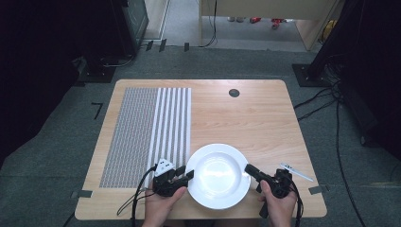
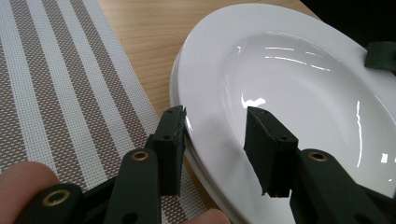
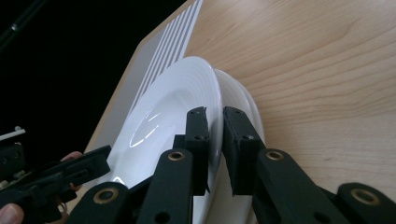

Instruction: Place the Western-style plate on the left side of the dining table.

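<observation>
White plates flanked by both hand-held grippers

White stacked plates (image 1: 218, 176) lie near the table's (image 1: 246, 118) front edge, between the two hand-held grippers. Left hand-held gripper (image 2: 215, 135) has its jaws spread wide, one below the plate rim on the placemat side, the other above the plate's well; no contact confirmed. Right hand-held gripper (image 3: 215, 135) has its jaws drawn close on either side of the top plate's rim; whether they clamp it cannot be told. Striped placemat (image 1: 151, 127) lies beyond the left hand-held gripper. Small light utensil (image 1: 296, 171) lies just outward of the right hand-held gripper.
</observation>
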